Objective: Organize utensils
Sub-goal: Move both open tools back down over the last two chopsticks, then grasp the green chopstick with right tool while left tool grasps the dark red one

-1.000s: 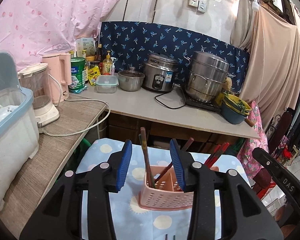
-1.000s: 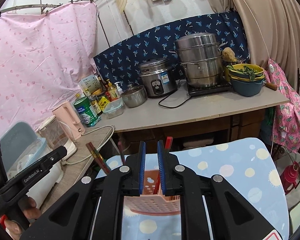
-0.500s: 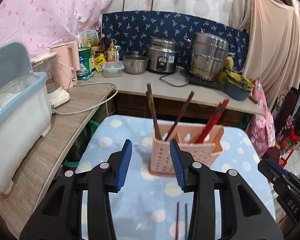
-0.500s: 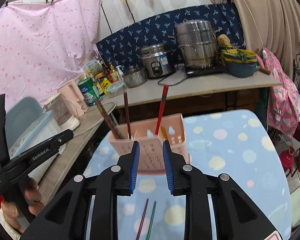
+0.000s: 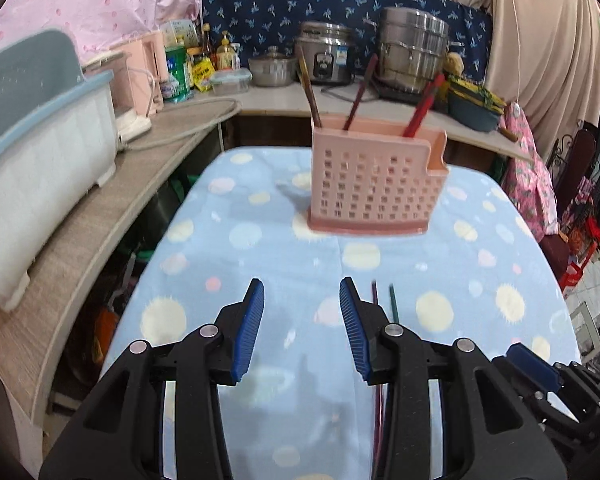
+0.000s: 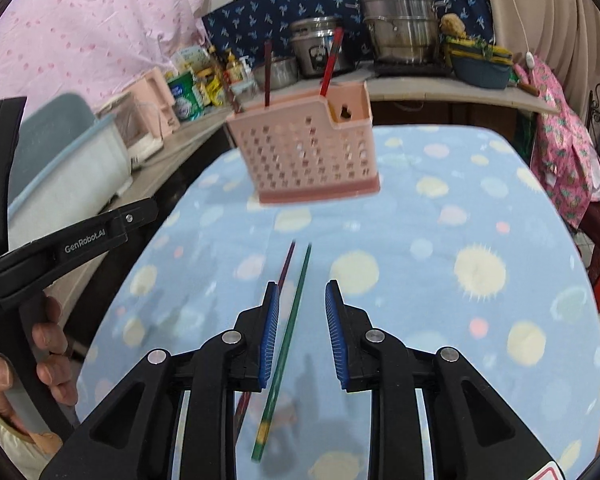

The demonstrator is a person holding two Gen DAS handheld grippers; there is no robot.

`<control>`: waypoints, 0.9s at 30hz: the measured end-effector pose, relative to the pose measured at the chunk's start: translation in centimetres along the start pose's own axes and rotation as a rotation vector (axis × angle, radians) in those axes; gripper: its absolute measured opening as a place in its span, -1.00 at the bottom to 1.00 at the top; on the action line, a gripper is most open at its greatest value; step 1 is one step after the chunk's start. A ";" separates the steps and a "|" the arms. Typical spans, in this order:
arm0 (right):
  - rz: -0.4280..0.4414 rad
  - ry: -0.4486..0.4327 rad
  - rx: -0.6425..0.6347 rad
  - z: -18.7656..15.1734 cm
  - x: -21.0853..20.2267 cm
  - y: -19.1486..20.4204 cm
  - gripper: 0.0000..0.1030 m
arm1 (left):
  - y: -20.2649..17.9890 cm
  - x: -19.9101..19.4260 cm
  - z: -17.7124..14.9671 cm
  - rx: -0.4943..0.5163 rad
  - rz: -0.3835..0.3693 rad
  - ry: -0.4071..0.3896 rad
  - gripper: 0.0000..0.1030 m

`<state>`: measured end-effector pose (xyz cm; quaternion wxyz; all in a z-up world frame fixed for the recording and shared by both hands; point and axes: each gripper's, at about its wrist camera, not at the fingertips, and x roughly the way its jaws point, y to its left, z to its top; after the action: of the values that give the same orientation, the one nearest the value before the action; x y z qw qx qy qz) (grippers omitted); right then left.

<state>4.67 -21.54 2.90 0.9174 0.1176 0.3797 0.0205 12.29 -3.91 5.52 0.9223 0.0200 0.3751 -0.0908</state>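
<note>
both grippers have dropped toward the cloth point(image 6: 440, 240); right gripper point(image 6: 302, 300) (jaws narrowly apart) straddles a green chopstick point(image 6: 288, 340), left gripper point(image 5: 302, 308) gapes empty.

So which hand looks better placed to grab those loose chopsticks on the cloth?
The right. Its claw already has the green chopstick lying between its open jaws. The left claw stands beside the pair, over bare cloth.

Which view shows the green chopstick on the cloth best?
The right wrist view: the green chopstick lies nearly whole between the right tool's open jaws, beside a dark red one. The left wrist view shows only its far tip; the rest is hidden behind the left tool.
</note>
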 end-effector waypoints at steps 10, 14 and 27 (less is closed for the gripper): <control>0.011 0.151 -0.039 -8.0 2.2 2.1 -0.53 | 1.3 1.0 -6.9 -0.007 -0.005 0.115 -0.27; 0.005 0.169 -0.053 -8.9 2.7 2.9 -0.53 | 1.7 1.0 -8.5 -0.010 -0.008 0.141 -0.27; -0.041 0.187 -0.085 -10.0 3.6 3.5 -0.66 | 1.3 1.1 -10.0 0.011 -0.016 0.167 -0.27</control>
<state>0.38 -15.64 -5.65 0.8824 0.0682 0.4647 0.0287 6.40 -1.76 -2.47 0.8868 0.0293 0.4506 -0.0984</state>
